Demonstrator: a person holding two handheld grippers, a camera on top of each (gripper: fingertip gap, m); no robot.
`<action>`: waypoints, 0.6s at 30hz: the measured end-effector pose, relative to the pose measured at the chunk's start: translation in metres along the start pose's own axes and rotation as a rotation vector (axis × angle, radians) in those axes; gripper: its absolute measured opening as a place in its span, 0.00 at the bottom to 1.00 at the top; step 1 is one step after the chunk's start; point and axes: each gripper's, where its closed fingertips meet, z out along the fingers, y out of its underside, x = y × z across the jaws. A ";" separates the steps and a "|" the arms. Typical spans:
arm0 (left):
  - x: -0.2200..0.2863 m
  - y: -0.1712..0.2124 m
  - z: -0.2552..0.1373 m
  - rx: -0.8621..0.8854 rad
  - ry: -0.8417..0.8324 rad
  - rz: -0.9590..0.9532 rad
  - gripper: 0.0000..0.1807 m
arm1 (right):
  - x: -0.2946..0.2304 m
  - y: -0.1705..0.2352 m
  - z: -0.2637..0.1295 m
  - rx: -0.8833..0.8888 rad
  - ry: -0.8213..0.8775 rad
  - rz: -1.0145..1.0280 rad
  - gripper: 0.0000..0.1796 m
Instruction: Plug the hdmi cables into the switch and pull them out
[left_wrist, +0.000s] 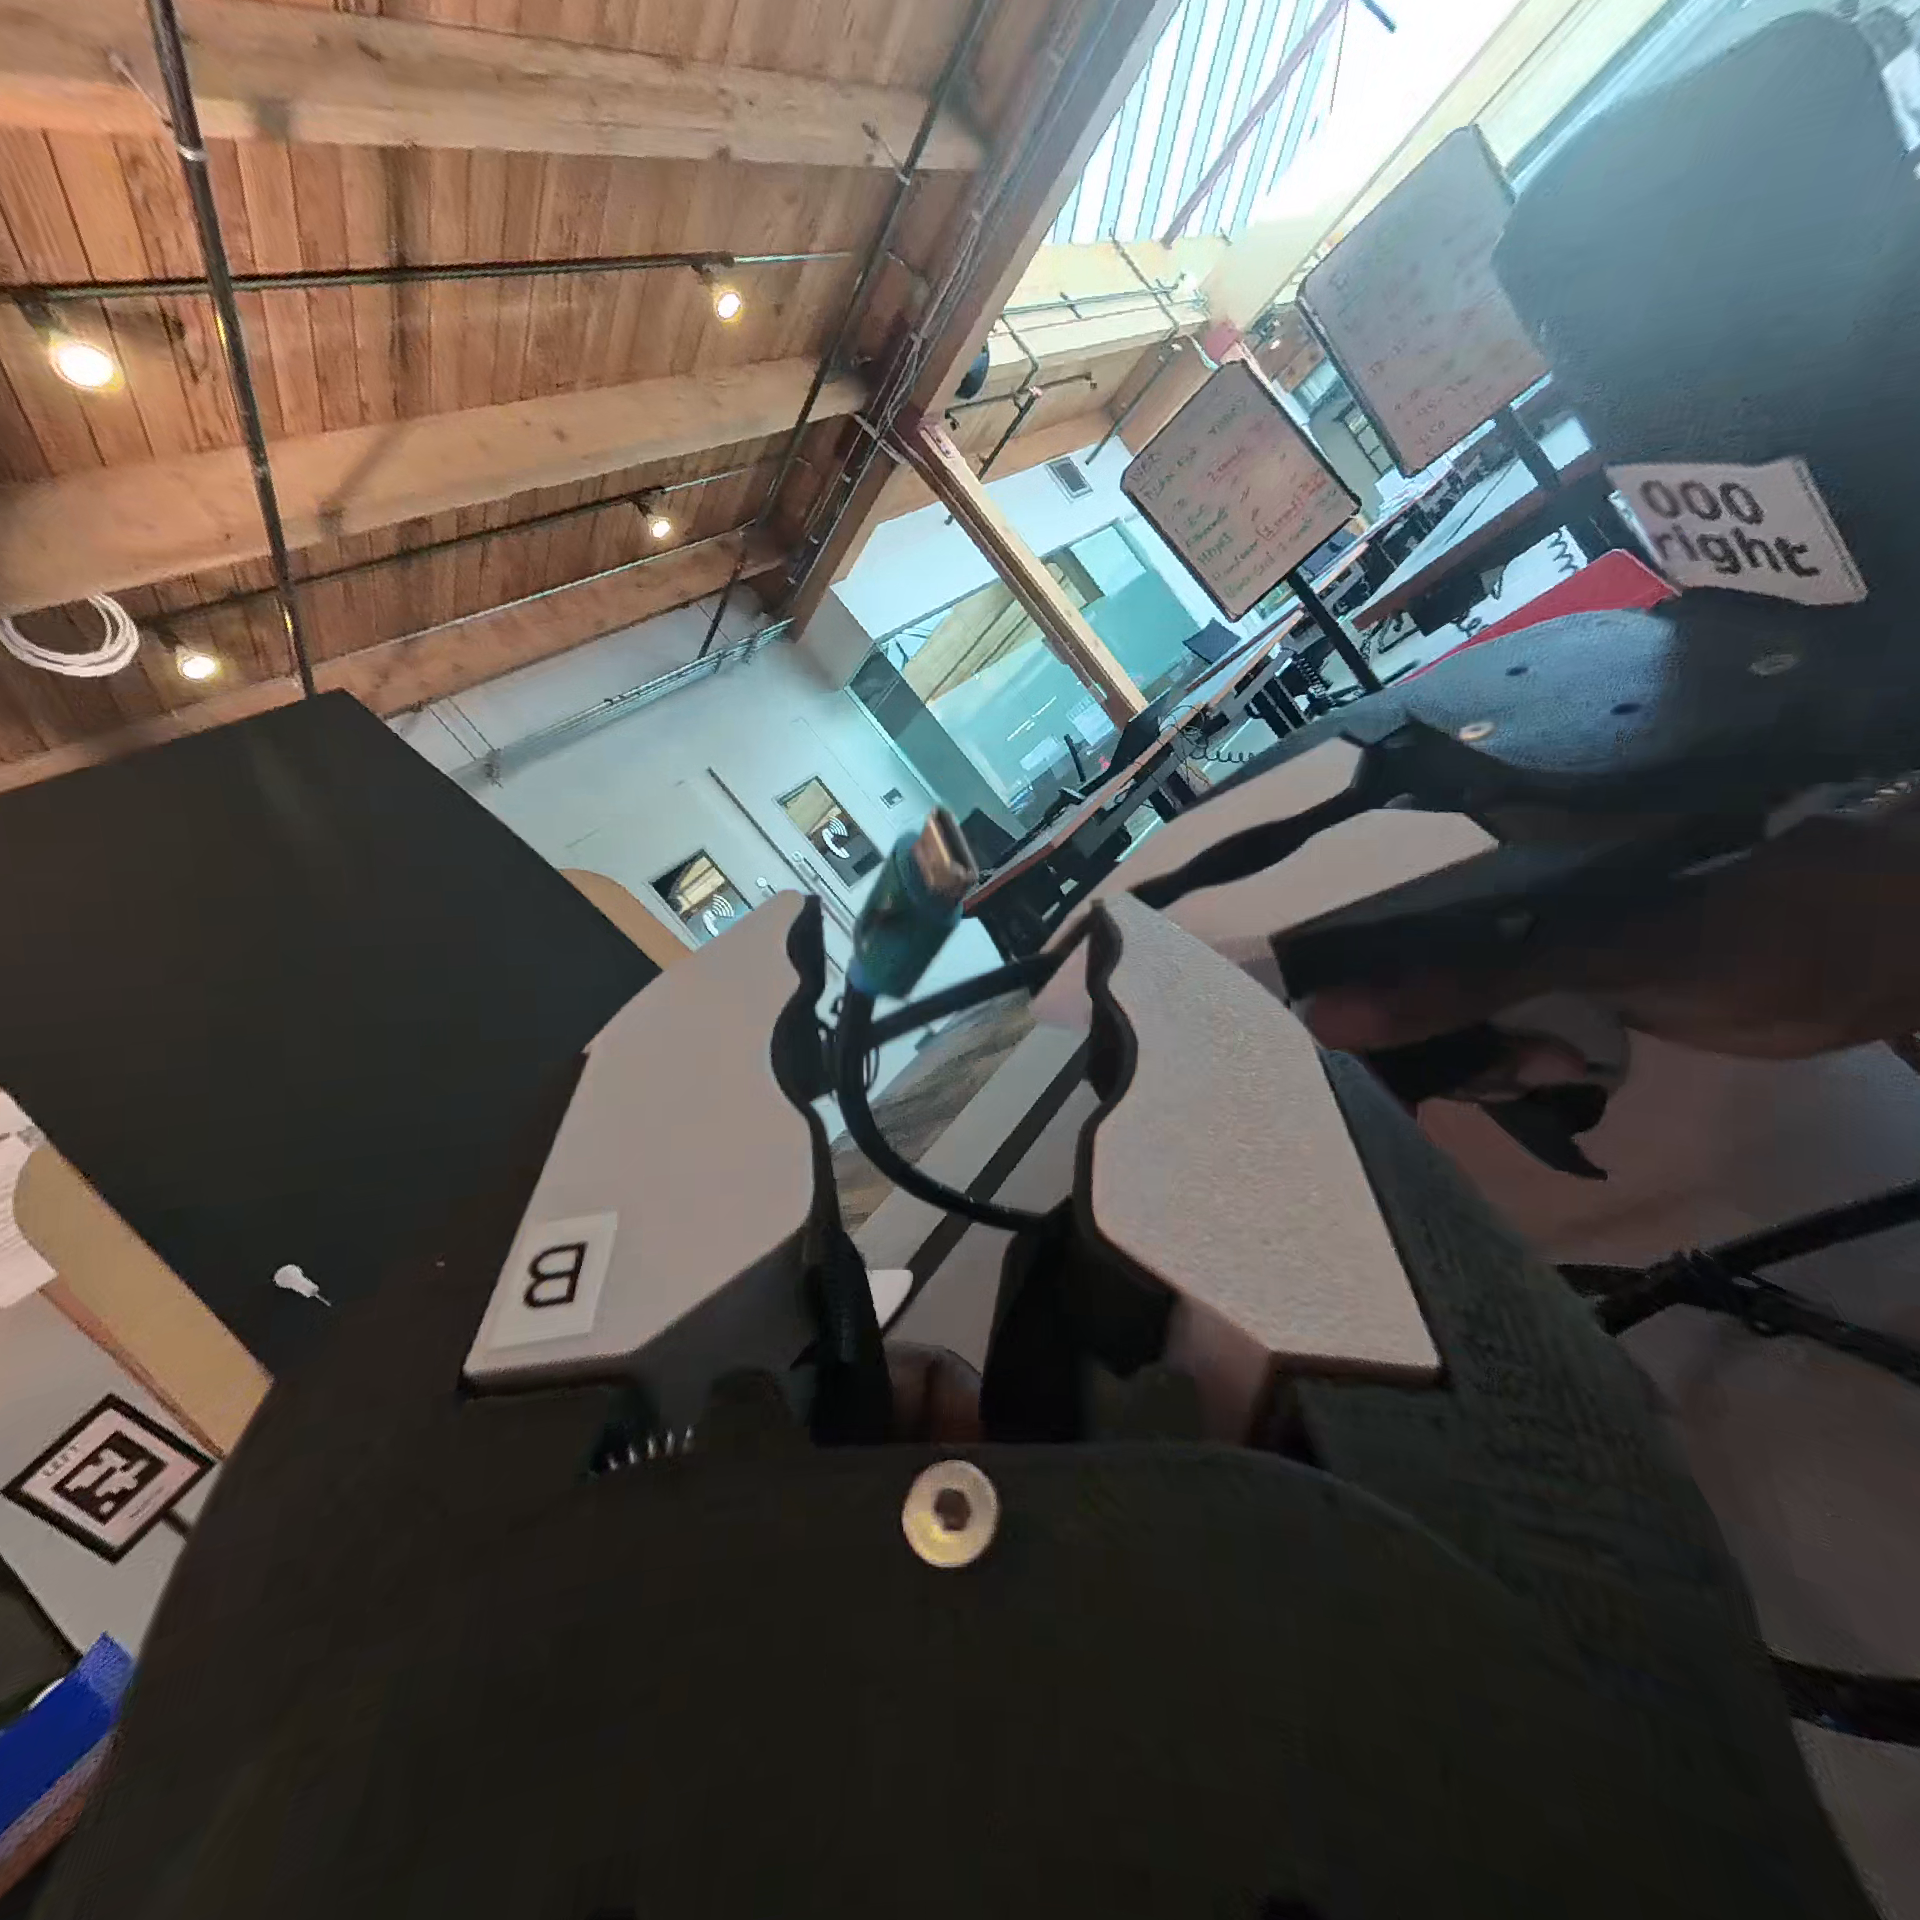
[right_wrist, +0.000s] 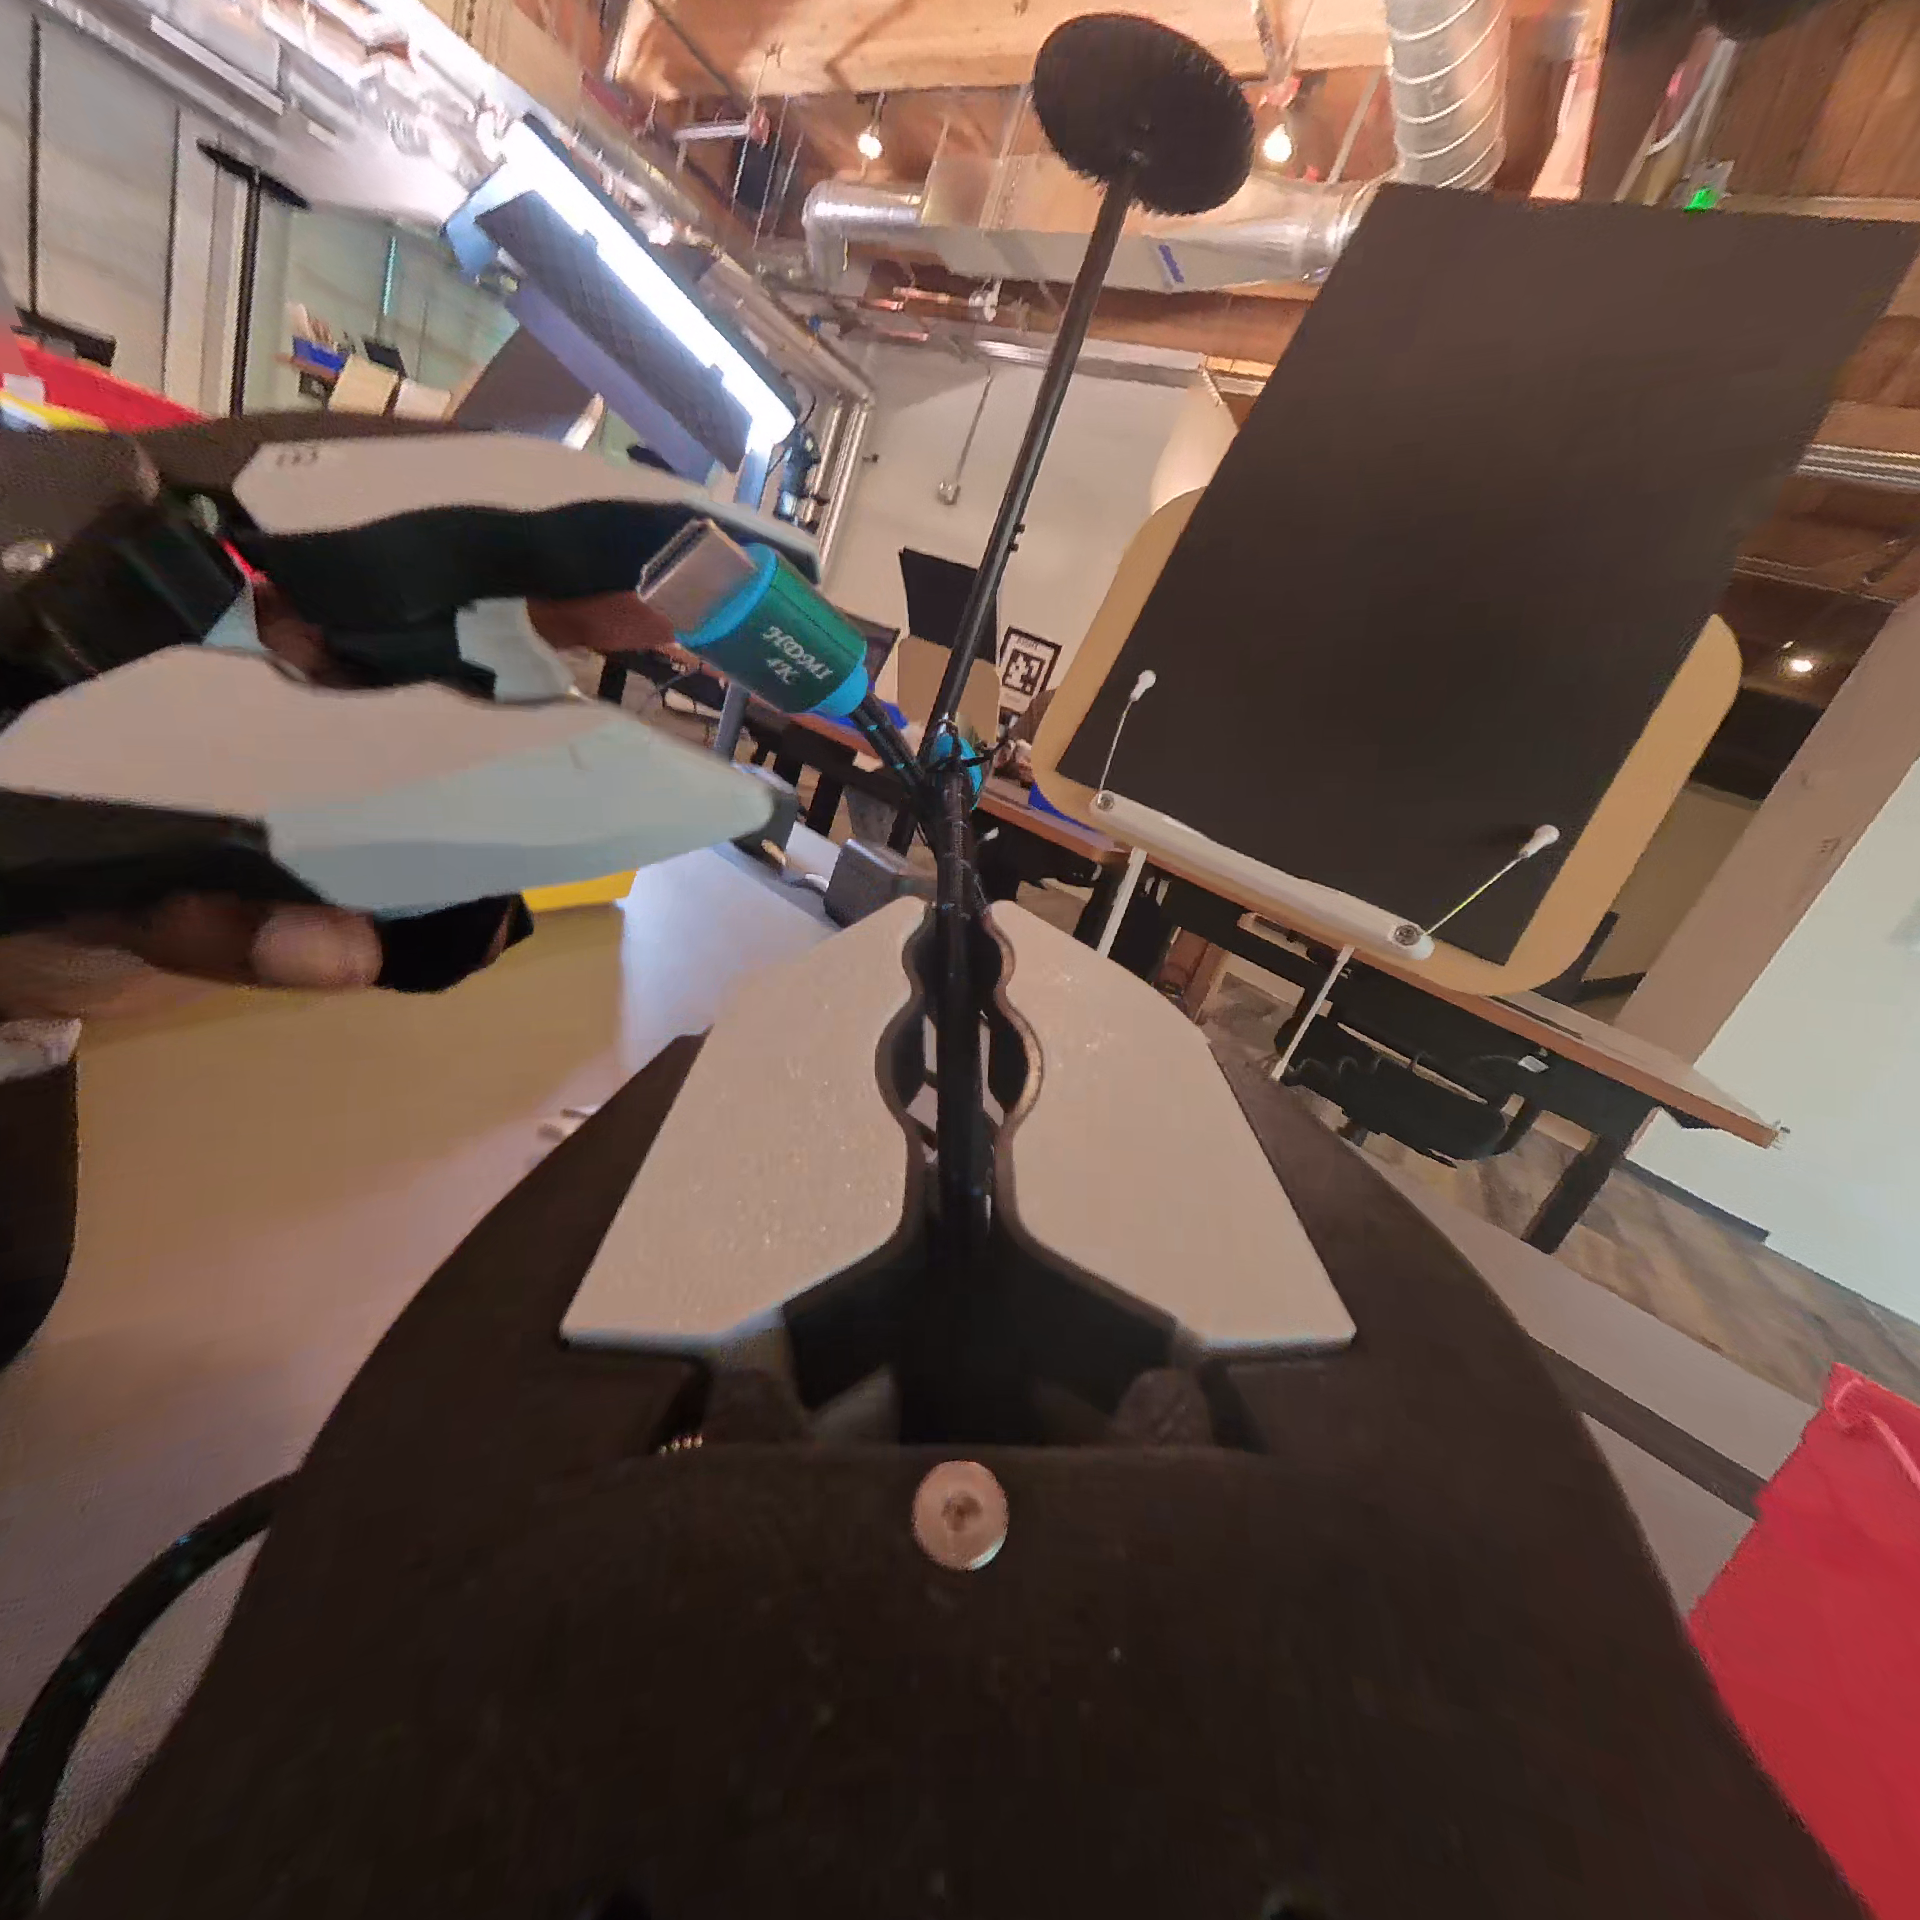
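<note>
A teal HDMI plug (right_wrist: 774, 639) with a metal tip sits on a black braided cable (right_wrist: 961, 1091). My right gripper (right_wrist: 958, 914) is shut on that cable a short way below the plug and holds it up above the table. My left gripper (right_wrist: 790, 675) comes in from the left, open, with the plug between its fingertips and not clamped. In the left wrist view the plug (left_wrist: 904, 925) stands just past my open left gripper (left_wrist: 951, 925), and the cable (left_wrist: 894, 1132) loops down between the fingers. The right gripper (left_wrist: 1174, 842) shows at the right.
A pale table (right_wrist: 312, 1143) lies below with a small grey box (right_wrist: 868, 868) on it. A black board on a beige stand (right_wrist: 1455, 571) is at the right, a black pole with a round disc (right_wrist: 1143, 114) behind, and a red bin (right_wrist: 1818, 1662) at the lower right.
</note>
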 end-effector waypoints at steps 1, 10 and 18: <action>-0.001 -0.001 0.000 0.006 -0.010 0.000 0.22 | -0.002 0.002 0.001 -0.016 -0.005 -0.022 0.03; -0.040 -0.009 -0.014 0.095 -0.098 -0.388 0.05 | -0.011 0.013 0.004 -0.125 0.032 -0.265 0.04; -0.004 -0.045 -0.015 0.248 0.182 -0.421 0.06 | -0.009 0.026 0.004 -0.274 0.061 -0.407 0.03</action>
